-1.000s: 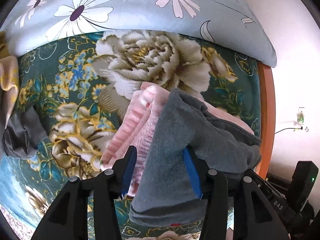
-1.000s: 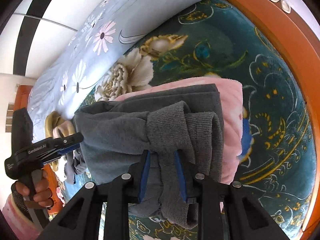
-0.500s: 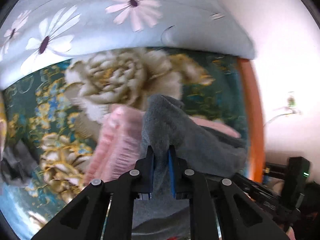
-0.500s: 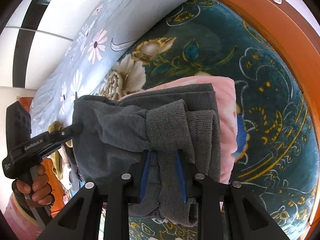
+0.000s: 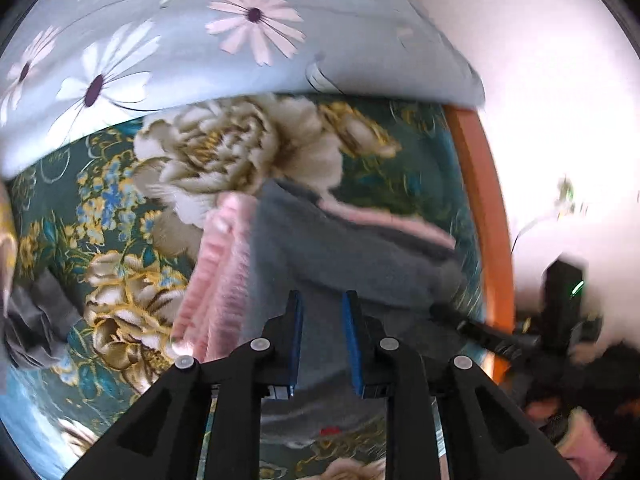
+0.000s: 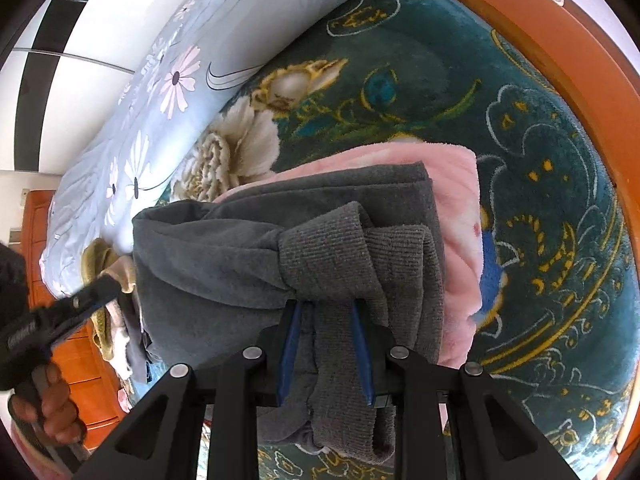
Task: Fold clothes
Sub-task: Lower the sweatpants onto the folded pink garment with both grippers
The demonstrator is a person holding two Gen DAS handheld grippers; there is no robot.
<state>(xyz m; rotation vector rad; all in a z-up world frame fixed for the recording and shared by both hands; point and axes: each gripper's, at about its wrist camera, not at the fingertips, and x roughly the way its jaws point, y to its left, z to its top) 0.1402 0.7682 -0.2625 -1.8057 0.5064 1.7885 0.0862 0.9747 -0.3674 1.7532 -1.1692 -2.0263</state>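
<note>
Grey sweater (image 6: 248, 256) on pink garment (image 6: 460, 216); right gripper (image 6: 326, 344) clamps its ribbed cuff; left gripper (image 5: 322, 332) jaws opening over grey cloth, pads clear of it.

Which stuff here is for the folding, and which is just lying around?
For the folding: grey sweater, pink garment under it, left gripper (jaws opening), right gripper pinching the sweater.

Lying around: daisy quilt, green flowered blanket, heap of clothes, orange bed frame.
</note>
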